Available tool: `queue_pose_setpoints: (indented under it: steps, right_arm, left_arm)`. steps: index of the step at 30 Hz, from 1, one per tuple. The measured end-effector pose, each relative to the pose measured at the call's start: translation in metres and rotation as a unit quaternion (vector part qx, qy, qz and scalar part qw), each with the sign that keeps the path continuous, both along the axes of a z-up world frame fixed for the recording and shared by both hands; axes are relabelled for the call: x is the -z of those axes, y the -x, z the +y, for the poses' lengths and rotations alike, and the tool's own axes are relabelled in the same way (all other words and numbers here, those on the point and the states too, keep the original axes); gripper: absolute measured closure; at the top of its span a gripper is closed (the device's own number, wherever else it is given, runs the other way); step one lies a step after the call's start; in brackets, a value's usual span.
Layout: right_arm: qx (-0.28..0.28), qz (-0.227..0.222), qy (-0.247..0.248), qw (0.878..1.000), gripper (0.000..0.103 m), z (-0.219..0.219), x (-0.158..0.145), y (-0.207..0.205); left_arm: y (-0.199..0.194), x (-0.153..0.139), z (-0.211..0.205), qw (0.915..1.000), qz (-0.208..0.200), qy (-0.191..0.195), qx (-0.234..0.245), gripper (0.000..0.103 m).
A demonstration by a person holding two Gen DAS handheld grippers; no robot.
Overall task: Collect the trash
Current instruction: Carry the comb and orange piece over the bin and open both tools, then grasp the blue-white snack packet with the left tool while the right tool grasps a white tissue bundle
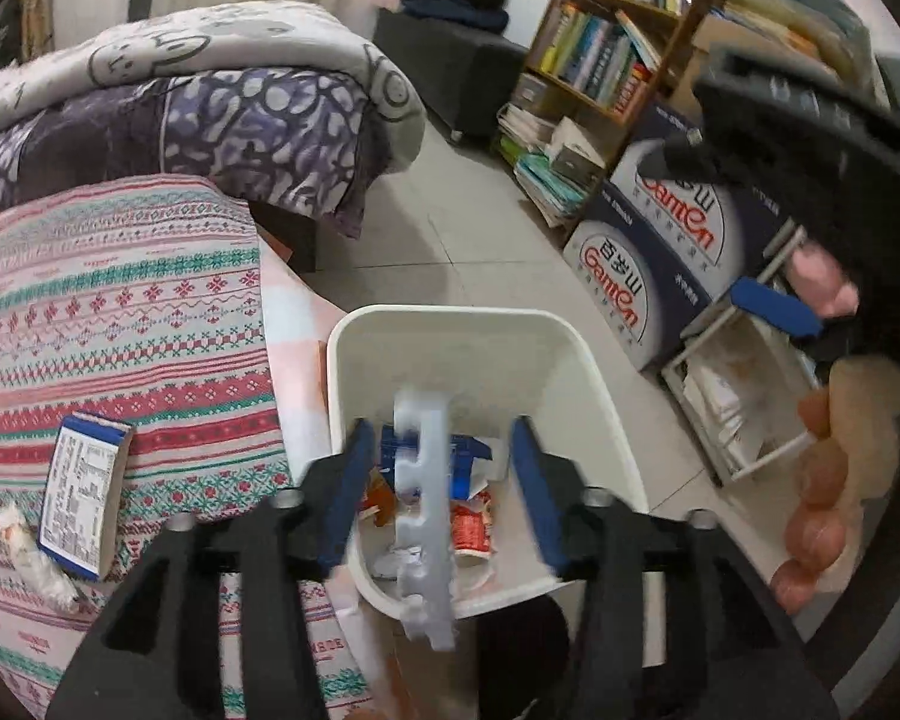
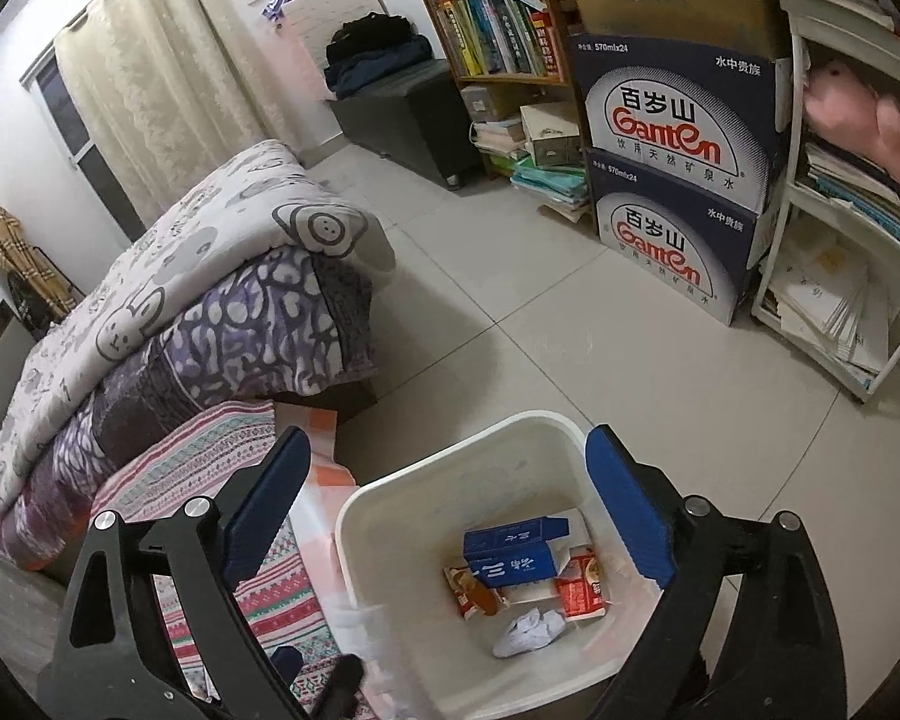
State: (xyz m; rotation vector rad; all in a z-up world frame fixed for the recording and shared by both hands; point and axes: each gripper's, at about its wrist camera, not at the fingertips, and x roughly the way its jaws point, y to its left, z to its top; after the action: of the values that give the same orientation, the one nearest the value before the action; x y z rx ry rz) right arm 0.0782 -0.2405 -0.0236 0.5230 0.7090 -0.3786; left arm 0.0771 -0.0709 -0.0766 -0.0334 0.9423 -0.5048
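The left claw [image 1: 444, 498] is held spread above the white bin [image 1: 570, 354]; a blurred white foam piece [image 1: 424, 510] is seen between its fingers, touching neither. The right claw [image 2: 450, 504] is spread over the bin, where cartons [image 2: 510, 552] and crumpled paper [image 2: 528, 630] are contained.

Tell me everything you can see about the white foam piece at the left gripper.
The white foam piece is a blurred, long, notched strip, apparently foam packing. It stands roughly upright between the left gripper fingers, which are spread wide and not touching it, so it looks mid-drop over the white bin, above the wrappers inside.
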Motion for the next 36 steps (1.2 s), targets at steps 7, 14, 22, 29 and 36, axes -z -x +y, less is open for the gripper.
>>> queue_pose_setpoints:
  steps: [7, 14, 22, 29, 36]
  right_arm:
    - [-0.023, 0.006, -0.008, 1.000, 0.011, 0.013, 0.002, -0.007]
    - [-0.050, 0.025, -0.008, 0.998, 0.008, 0.030, 0.010, -0.016]
    - [-0.099, 0.062, 0.013, 0.993, 0.007, 0.056, 0.023, -0.028]
    - [-0.152, 0.088, 0.044, 0.983, 0.007, 0.085, 0.029, -0.037]
    - [-0.186, 0.112, 0.042, 0.975, 0.007, 0.100, 0.040, -0.044]
  left_arm:
    - [-0.014, 0.008, 0.027, 0.9988, 0.016, -0.044, -0.016, 0.032]
    - [-0.026, 0.018, 0.068, 0.9944, 0.021, -0.096, -0.039, 0.021]
    - [-0.047, 0.048, 0.101, 0.9754, 0.050, -0.207, -0.057, 0.011]
    - [-0.061, 0.082, 0.129, 0.9621, 0.106, -0.244, -0.060, 0.011]
    - [-0.065, 0.087, 0.155, 0.9715, 0.131, -0.188, -0.059, 0.046]
